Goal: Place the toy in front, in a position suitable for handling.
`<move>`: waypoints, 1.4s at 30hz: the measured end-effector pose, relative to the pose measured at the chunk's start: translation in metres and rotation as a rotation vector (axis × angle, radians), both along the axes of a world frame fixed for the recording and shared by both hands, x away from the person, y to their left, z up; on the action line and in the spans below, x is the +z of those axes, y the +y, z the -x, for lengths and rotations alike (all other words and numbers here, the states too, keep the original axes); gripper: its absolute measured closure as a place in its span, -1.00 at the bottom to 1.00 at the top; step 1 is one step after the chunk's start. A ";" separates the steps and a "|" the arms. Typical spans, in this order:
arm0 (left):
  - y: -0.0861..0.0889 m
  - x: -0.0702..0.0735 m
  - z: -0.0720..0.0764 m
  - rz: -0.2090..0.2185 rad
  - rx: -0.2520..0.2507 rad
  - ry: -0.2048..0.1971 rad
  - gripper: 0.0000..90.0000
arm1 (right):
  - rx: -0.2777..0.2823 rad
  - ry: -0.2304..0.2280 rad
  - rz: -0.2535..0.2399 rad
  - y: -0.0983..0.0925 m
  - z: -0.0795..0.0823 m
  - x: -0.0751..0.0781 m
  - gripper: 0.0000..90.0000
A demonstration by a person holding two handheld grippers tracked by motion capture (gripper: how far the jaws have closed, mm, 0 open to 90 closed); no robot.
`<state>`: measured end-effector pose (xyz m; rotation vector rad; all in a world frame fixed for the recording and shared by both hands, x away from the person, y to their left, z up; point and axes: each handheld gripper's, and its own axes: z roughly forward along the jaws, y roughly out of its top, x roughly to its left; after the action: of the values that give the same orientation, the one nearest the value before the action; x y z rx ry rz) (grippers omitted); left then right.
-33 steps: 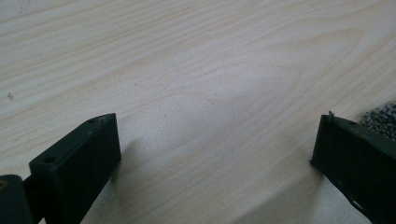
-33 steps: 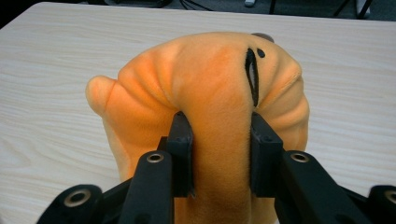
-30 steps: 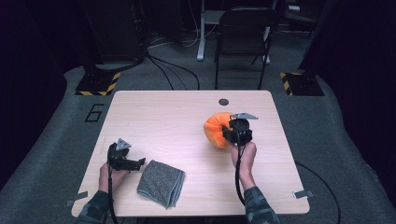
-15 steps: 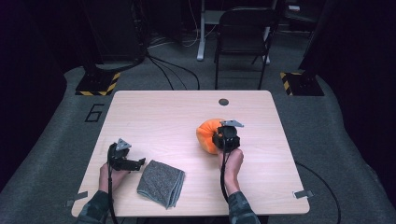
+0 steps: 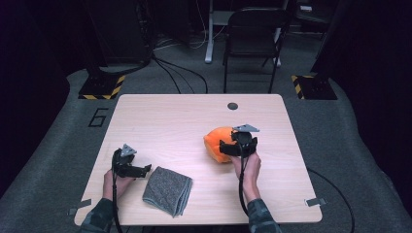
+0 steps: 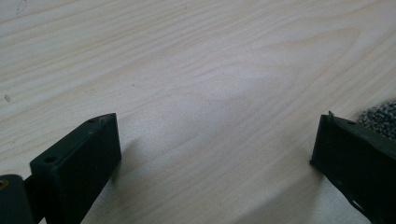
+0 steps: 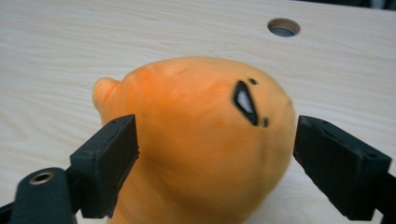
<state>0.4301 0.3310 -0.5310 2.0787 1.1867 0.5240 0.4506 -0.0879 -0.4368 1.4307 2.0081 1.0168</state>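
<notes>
An orange plush toy (image 5: pixel 215 140) with a small black face mark lies on the wooden table (image 5: pixel 170 116), right of centre. My right gripper (image 5: pixel 225 147) reaches it from the near side. In the right gripper view the plush (image 7: pixel 187 121) bulges between the two black jaws of that gripper (image 7: pixel 217 140). Those jaws have just been opening and now stand wide, with a gap at the right pad. My left gripper (image 5: pixel 144 170) rests open on the table at the near left, bare wood between its jaws (image 6: pixel 215 149). A folded grey cloth (image 5: pixel 167 190) lies just to its right.
A round cable hole (image 5: pixel 232 106) sits in the tabletop behind the plush. The cloth's corner (image 6: pixel 380 116) peeks past the left gripper's right jaw. A black chair (image 5: pixel 252 34) stands beyond the table's far edge.
The right hand carried the orange plush leftward toward the table's middle and lowered it. Its jaws have spread apart around the plush. The left hand and the cloth stayed put.
</notes>
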 end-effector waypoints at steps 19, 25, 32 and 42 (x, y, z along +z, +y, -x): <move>0.000 0.000 0.000 -0.003 -0.005 0.006 -0.98 | 0.389 0.120 0.137 -0.026 -0.050 0.008 -1.00; 0.000 0.000 0.000 -0.003 -0.005 0.006 -0.98 | 0.441 0.157 0.144 -0.022 -0.057 -0.015 -0.37; 0.000 0.000 0.000 -0.002 -0.005 0.006 -0.98 | 0.439 0.171 0.123 -0.026 -0.054 -0.023 0.23; 0.000 0.001 0.000 -0.003 -0.004 0.005 -0.98 | 0.425 0.120 0.088 -0.027 -0.042 -0.019 0.51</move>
<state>0.4303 0.3311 -0.5305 2.0863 1.1848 0.5187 0.4925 -0.1145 -0.4555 1.0620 2.4796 1.0099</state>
